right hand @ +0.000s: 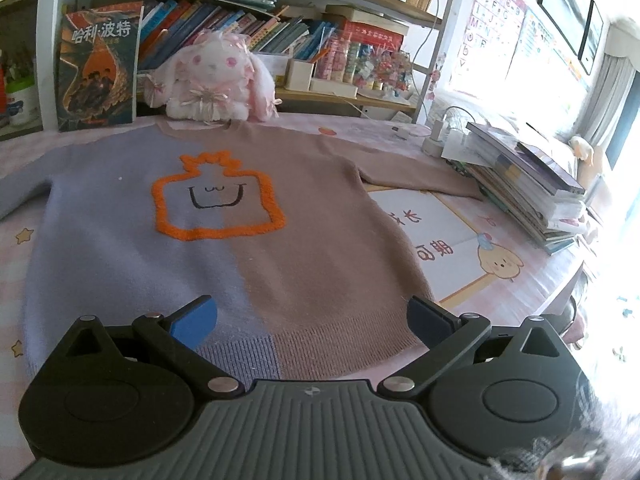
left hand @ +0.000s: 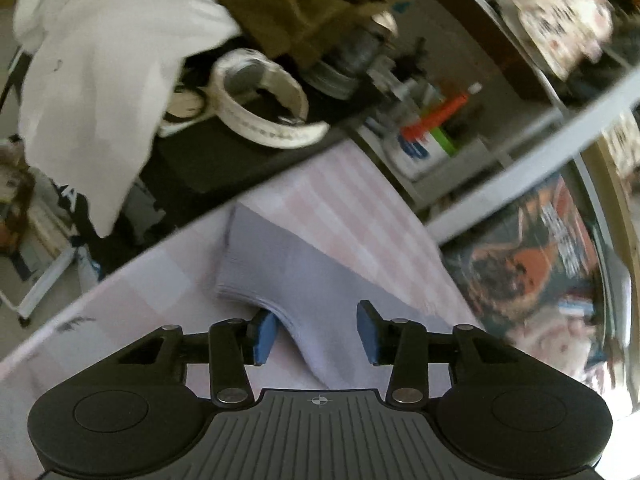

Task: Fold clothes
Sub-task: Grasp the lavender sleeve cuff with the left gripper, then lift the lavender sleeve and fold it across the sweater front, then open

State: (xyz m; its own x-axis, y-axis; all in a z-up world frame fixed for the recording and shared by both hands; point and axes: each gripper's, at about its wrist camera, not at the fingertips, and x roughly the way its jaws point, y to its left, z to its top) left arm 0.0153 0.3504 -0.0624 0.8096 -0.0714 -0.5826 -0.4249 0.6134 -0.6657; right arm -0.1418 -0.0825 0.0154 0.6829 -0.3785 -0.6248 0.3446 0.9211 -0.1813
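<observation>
Knit sweater [right hand: 224, 240] lies flat, face up on the worktop [right hand: 460, 224], sleeves out, so we've got our right tongs [right hand: 312, 320] gaping over the hem and left tongs [left hand: 316, 332] spread around the lilac sleeve [left hand: 288, 276], gripping nothing.

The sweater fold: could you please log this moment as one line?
stage: pre-fold | sweater: flat on table | left gripper: open over lavender sleeve | right gripper: open at hem

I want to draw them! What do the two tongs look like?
Both look alike. The left tongs and right tongs have black jointed arms with silver rivets, two round black discs, a grey ribbed middle plate bearing a tiny crosshair mark, and flat blue pads at the tips. No cables or sleeves show.
</observation>
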